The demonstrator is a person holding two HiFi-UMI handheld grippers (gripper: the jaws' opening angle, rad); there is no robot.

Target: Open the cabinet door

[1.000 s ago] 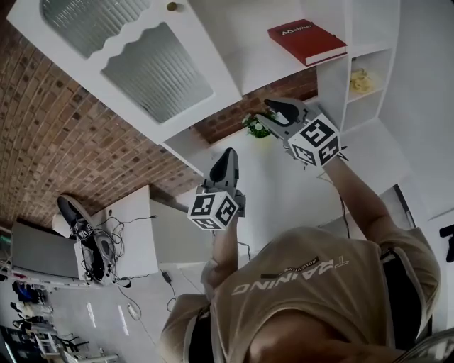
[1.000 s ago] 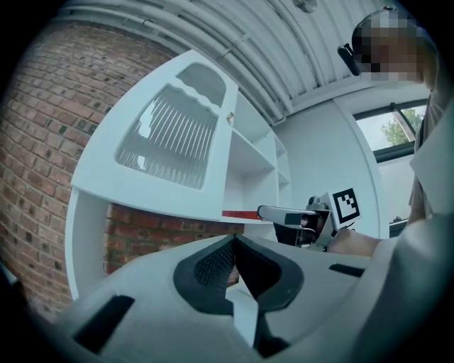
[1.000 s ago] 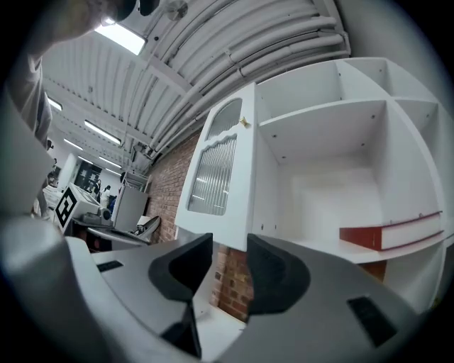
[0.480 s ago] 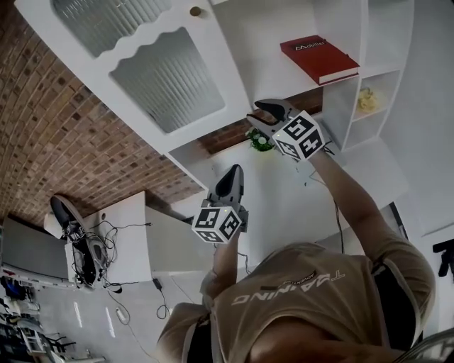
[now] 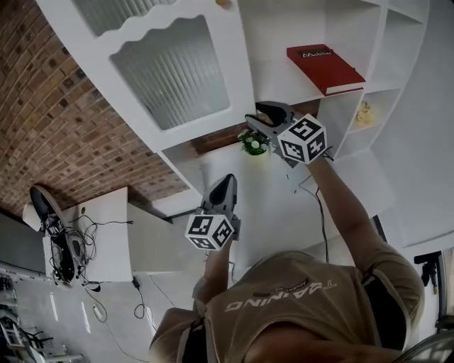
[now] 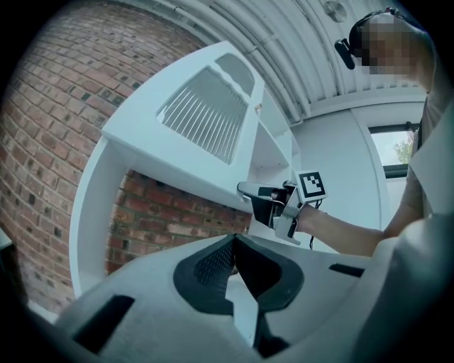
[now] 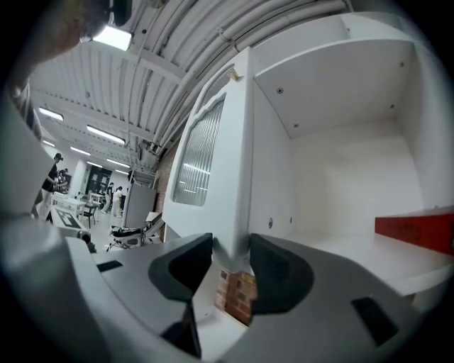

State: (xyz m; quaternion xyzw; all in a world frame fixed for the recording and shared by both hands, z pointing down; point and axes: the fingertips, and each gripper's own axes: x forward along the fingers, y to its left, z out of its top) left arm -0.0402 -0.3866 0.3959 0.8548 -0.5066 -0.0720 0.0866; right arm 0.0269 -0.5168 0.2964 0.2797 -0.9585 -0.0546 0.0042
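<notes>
The white cabinet door [image 5: 170,71] has ribbed glass panels and a gold knob [image 5: 223,3], and it stands swung out from the cabinet. In the right gripper view the door [image 7: 206,156] runs edge-on, and my right gripper [image 7: 230,248] is shut on its lower corner, one pad on each face. From the head view the right gripper [image 5: 259,115] sits at that same lower edge. My left gripper [image 5: 227,181] hangs lower and nearer, shut and holding nothing. Its jaws meet at the tip [image 6: 234,241], pointing toward the door [image 6: 206,106] and the right gripper [image 6: 248,191].
A red book [image 5: 325,67] lies on the open cabinet's shelf [image 7: 355,248]. A small green plant [image 5: 254,144] stands below the door, and a yellow object [image 5: 365,113] sits in a side cubby. A brick wall [image 5: 64,127] is at the left, a desk with cables [image 5: 106,234] below.
The door has swung further out with my right gripper on its lower edge. My left gripper stays low and shut. The head view has shifted slightly.
</notes>
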